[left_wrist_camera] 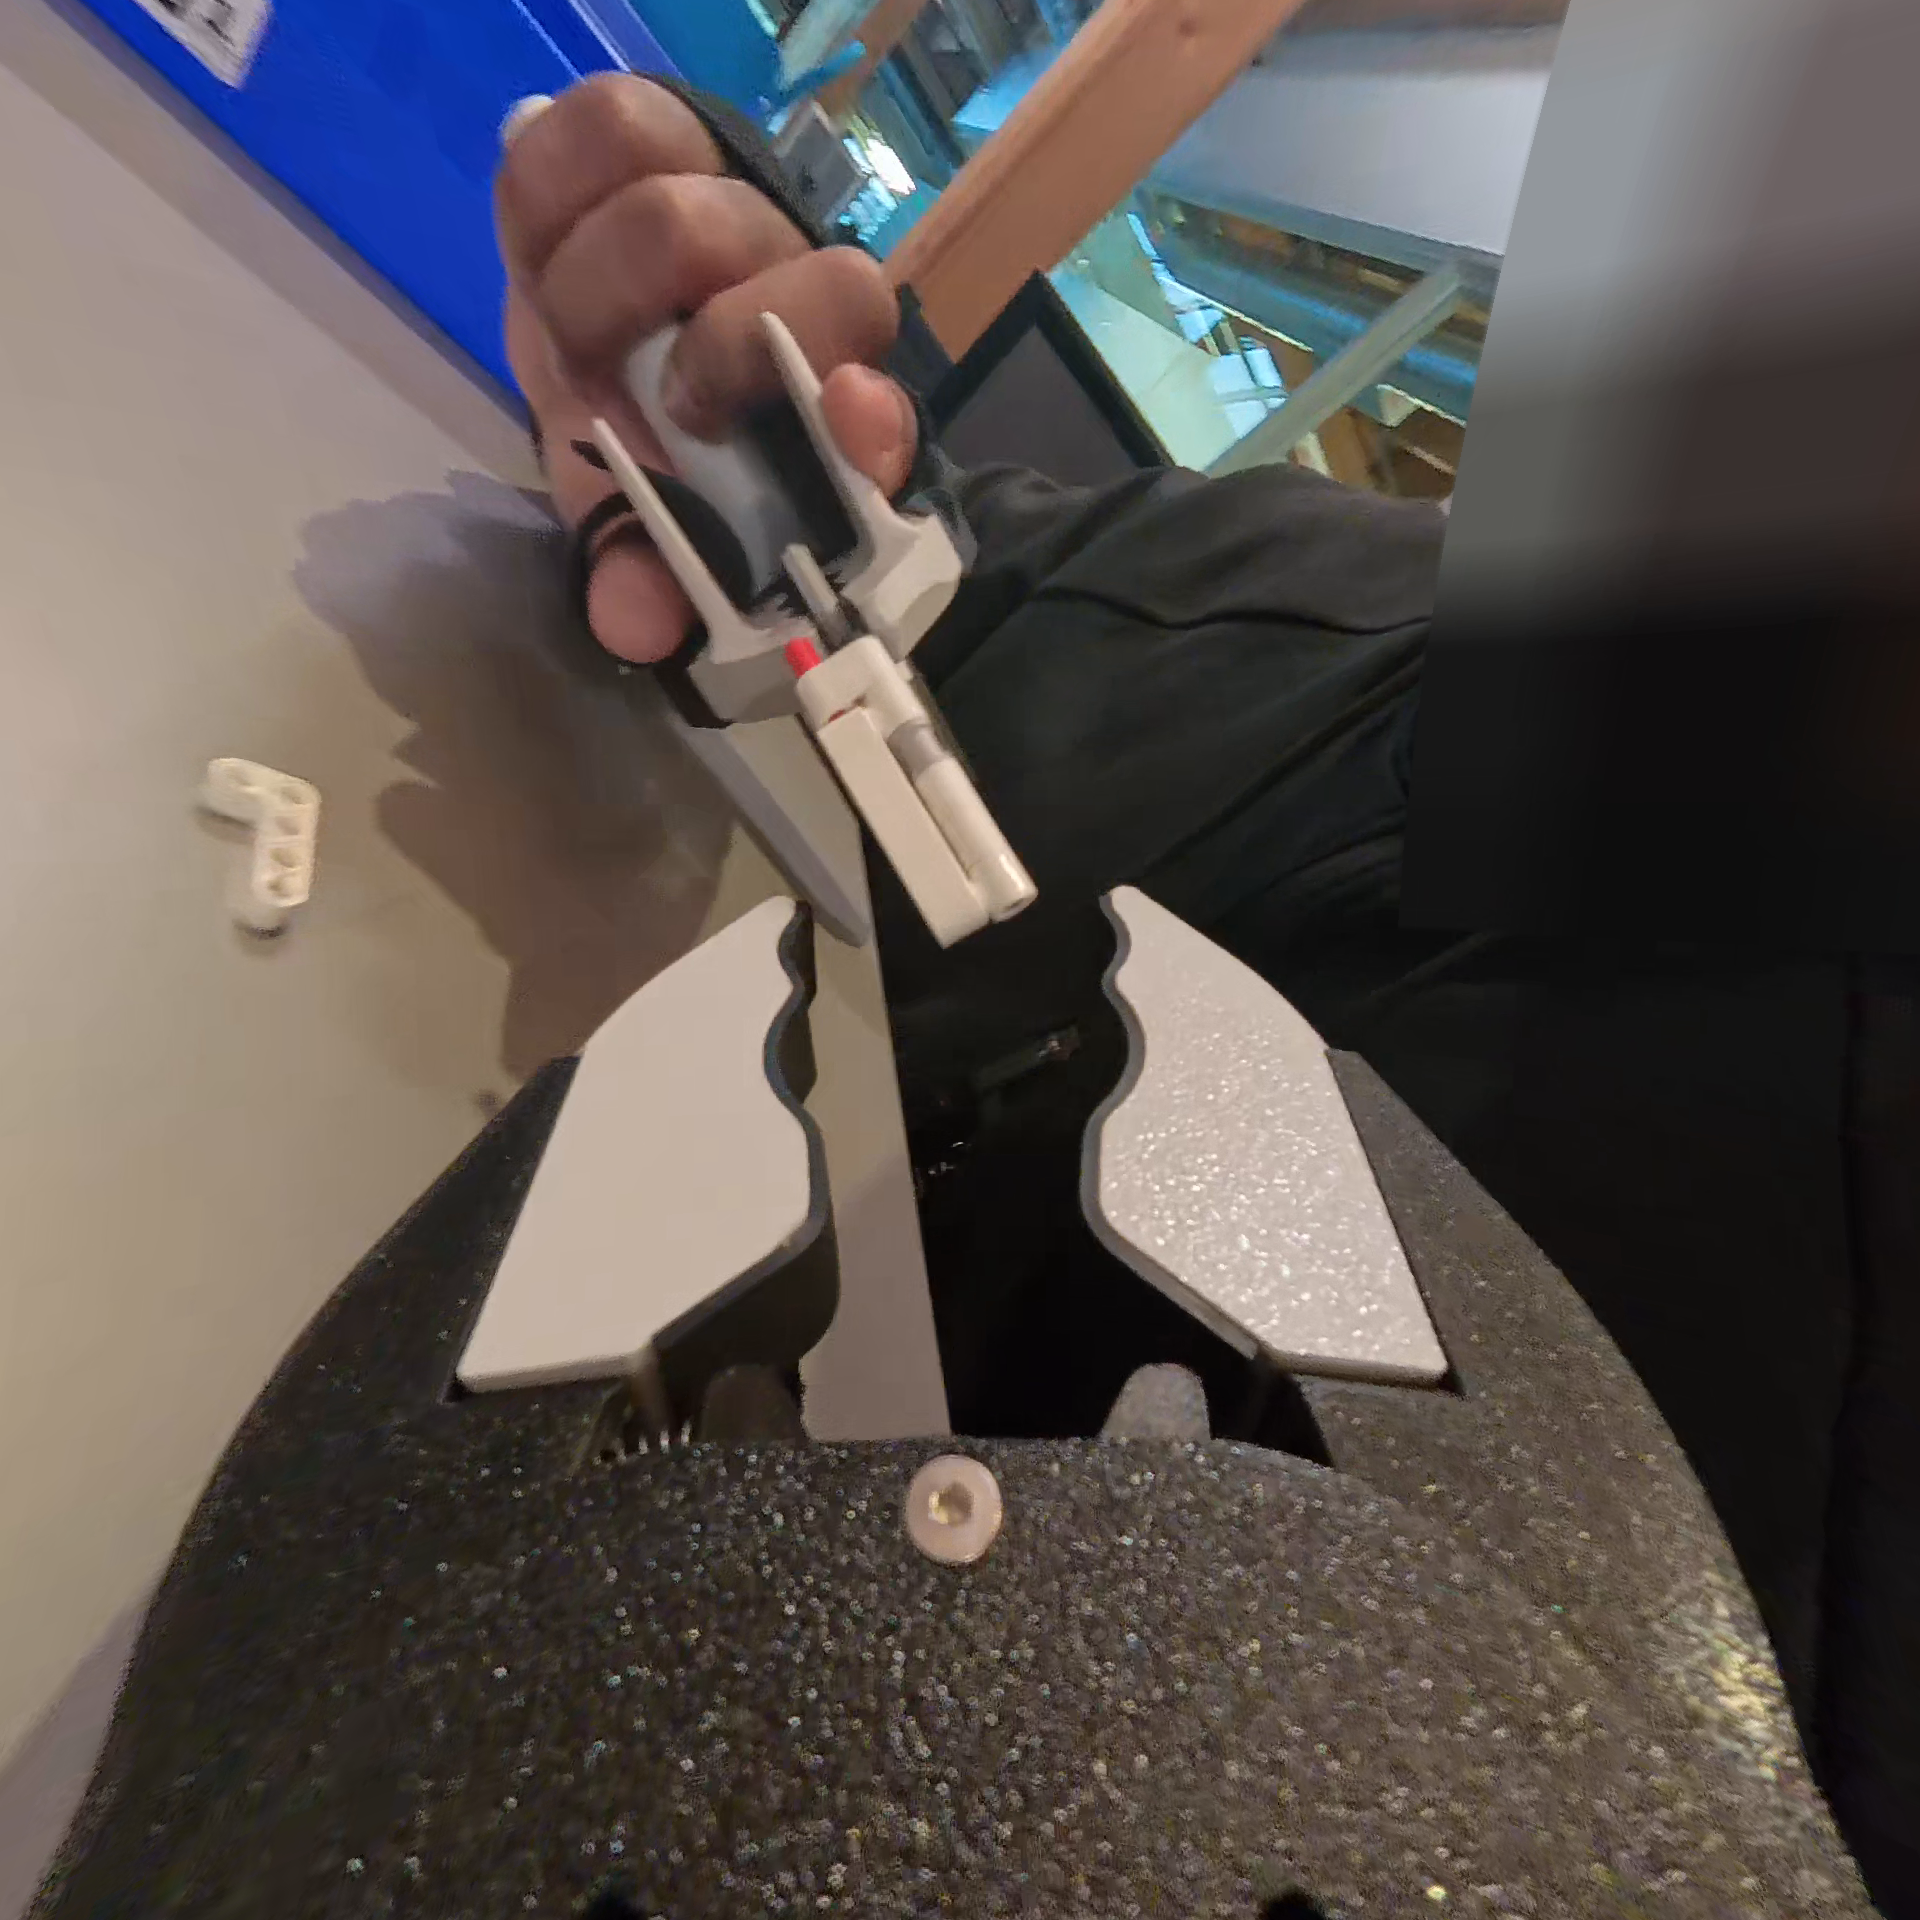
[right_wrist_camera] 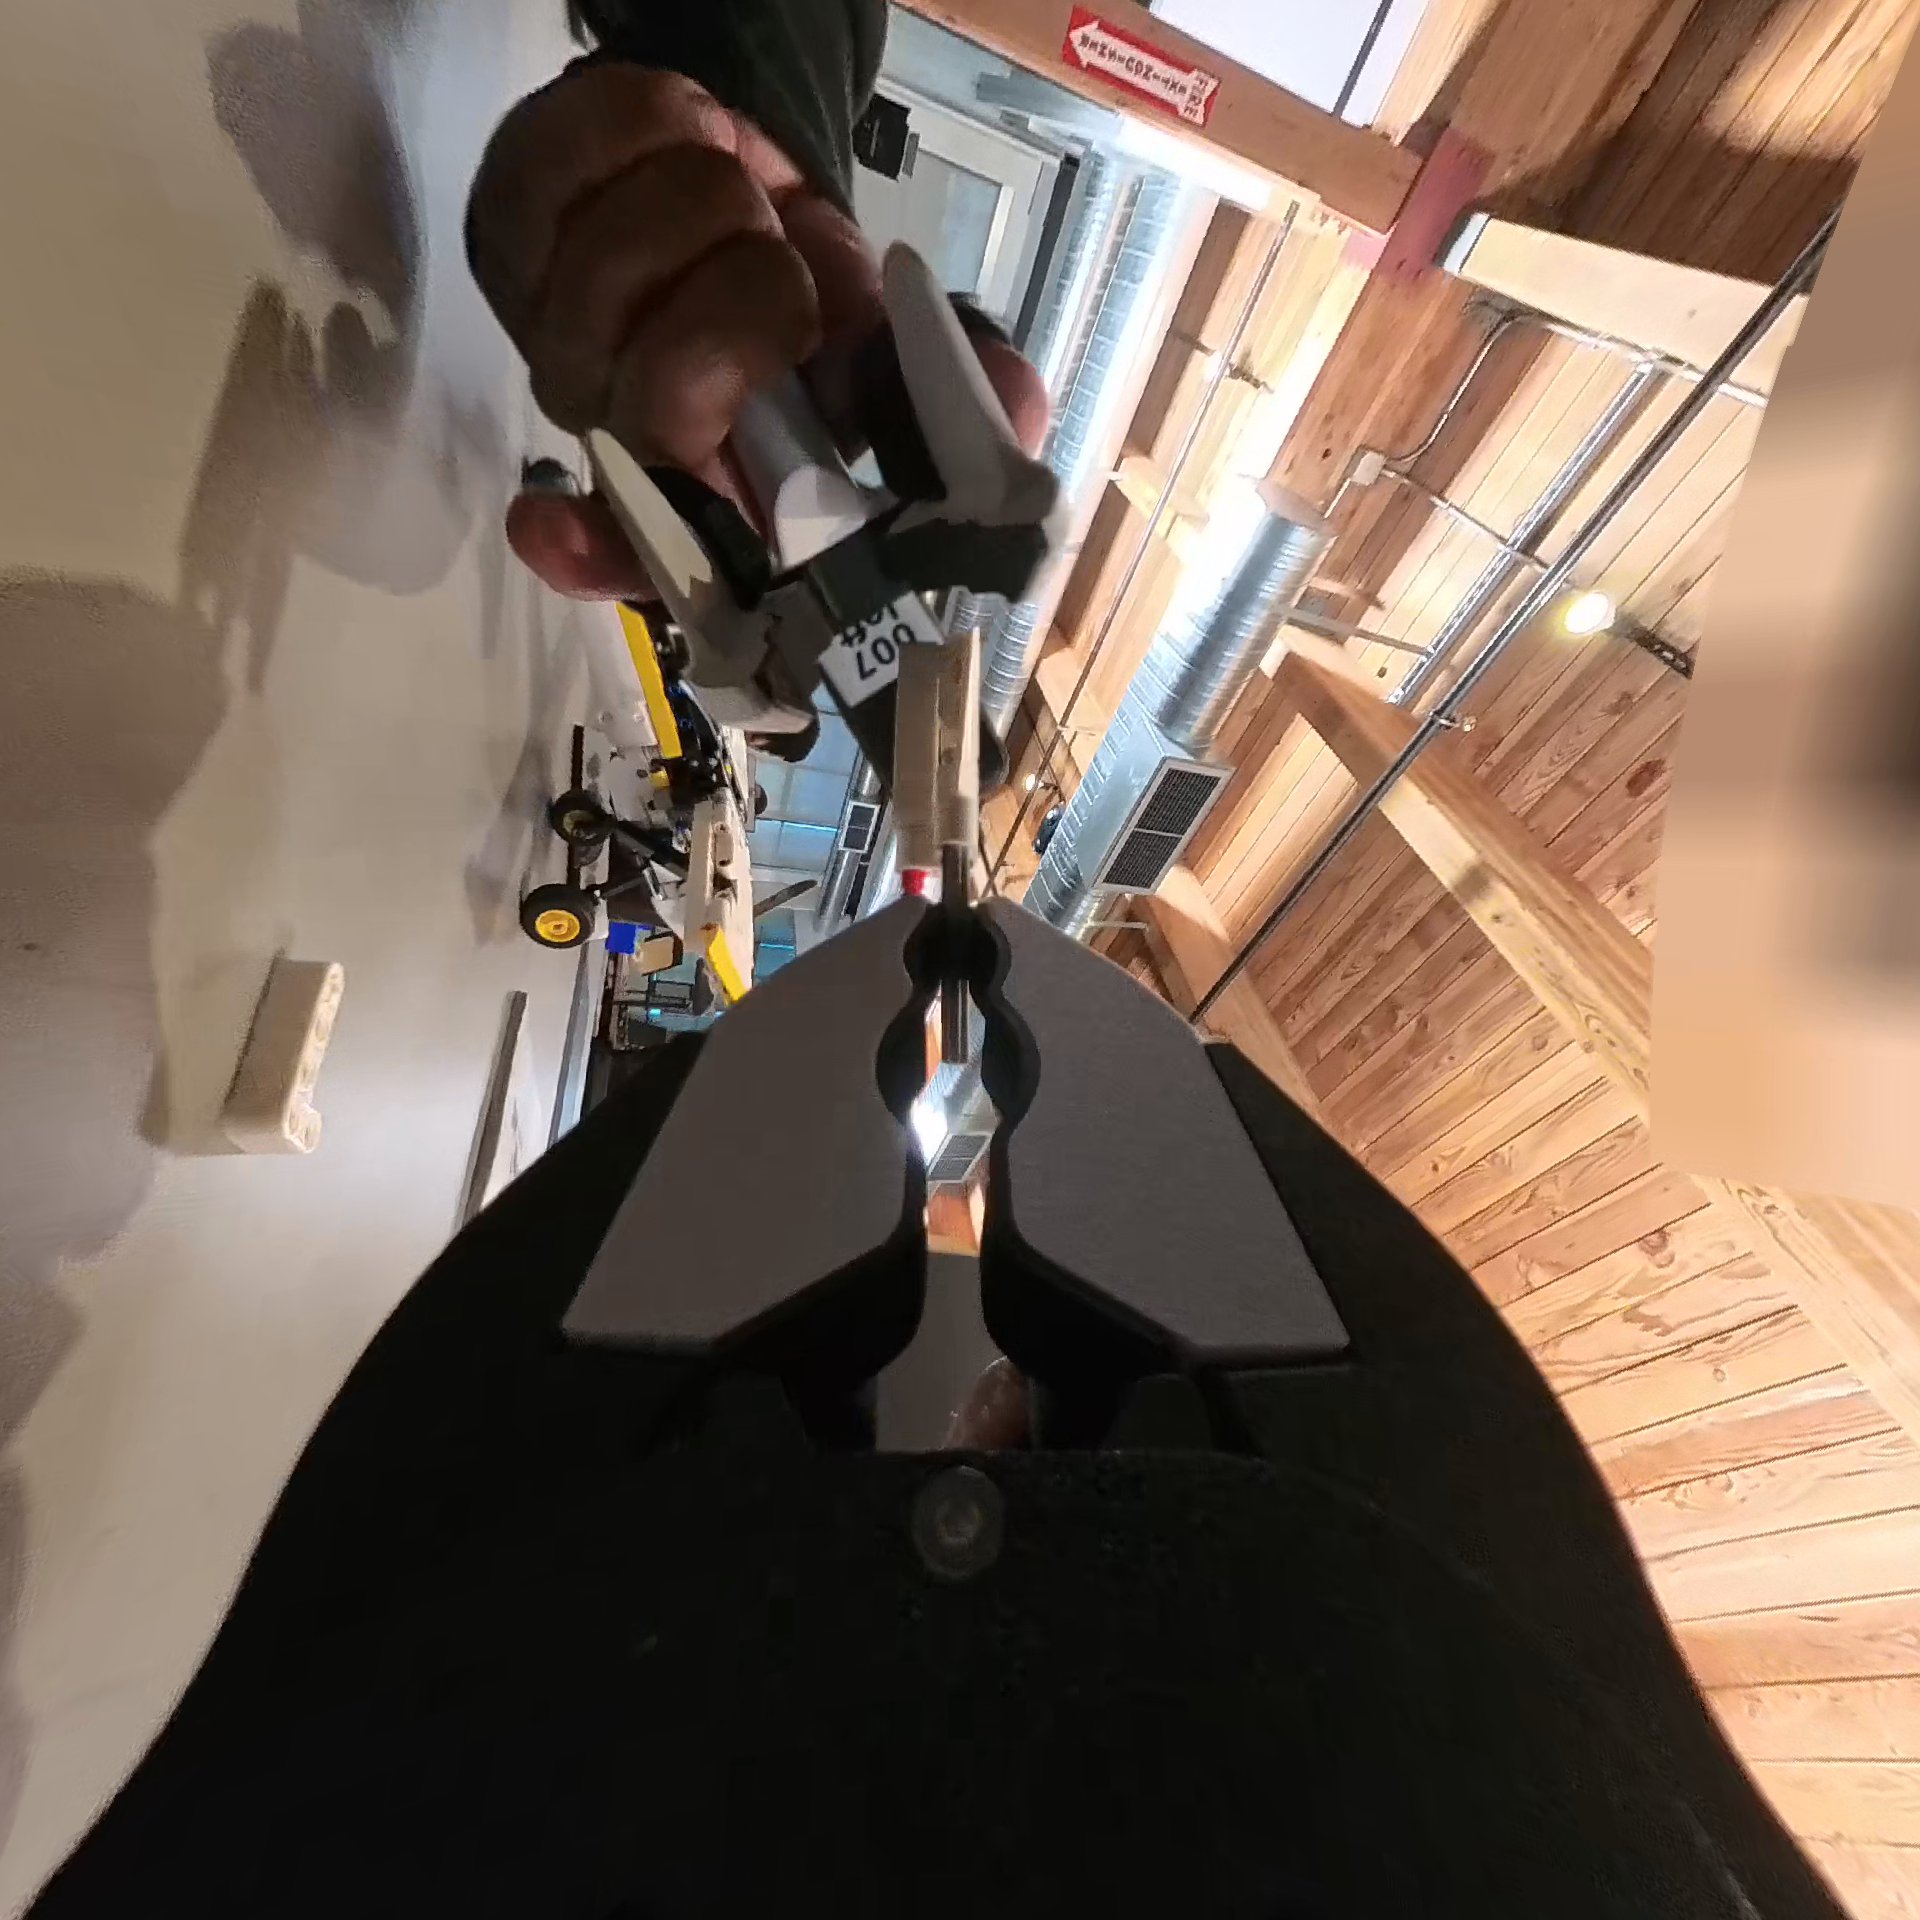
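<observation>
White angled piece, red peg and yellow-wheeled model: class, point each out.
white angled piece (left_wrist_camera: 265,836), left wrist view, on its holed face
red peg (left_wrist_camera: 801,659), left wrist view, on its side
yellow-wheeled model (right_wrist_camera: 561,916), right wrist view, on its nearest wheel

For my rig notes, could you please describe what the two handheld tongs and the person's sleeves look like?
Both tongs have a speckled black, rounded body with one central screw and two flat grey fingers with wavy, black-edged inner edges: left tongs, right tongs. Seen from the right wrist view, the left tongs bear a white sticker. The sleeve is black.
</observation>
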`<state>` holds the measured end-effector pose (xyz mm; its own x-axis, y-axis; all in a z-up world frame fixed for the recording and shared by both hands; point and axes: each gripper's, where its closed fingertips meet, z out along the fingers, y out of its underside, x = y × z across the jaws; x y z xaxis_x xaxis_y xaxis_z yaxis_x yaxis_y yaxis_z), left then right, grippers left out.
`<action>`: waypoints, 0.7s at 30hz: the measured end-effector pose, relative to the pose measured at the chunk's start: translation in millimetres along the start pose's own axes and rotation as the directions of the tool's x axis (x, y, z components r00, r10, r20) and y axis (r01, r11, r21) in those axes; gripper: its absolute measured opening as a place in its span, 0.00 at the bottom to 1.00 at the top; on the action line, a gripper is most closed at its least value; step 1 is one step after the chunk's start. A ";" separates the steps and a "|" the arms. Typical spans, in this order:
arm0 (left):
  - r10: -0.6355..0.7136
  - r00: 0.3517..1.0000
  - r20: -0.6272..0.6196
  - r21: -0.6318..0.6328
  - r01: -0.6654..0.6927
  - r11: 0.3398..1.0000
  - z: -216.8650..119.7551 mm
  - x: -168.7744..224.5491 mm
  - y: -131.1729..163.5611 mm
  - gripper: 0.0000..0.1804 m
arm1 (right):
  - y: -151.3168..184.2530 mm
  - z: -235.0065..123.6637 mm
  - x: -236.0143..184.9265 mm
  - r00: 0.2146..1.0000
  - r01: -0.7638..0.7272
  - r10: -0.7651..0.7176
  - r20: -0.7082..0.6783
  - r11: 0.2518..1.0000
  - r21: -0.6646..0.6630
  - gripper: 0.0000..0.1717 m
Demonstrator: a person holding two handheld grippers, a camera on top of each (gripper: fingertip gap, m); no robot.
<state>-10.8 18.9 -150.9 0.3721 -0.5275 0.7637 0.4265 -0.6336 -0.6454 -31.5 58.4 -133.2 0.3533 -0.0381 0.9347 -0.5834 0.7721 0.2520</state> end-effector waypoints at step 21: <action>0.014 0.996 0.085 -0.092 -0.006 0.996 4.6 -21.7 8.1 0.09 | -14.9 1.2 -27.4 0.994 -0.011 0.005 0.113 0.998 0.056 0.02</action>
<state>-11.6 27.9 -172.7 0.4465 -0.4862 0.7512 0.3464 -0.6802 -0.6461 -33.4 47.2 -162.3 0.2653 -0.1060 0.9583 -0.6277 0.7355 0.2551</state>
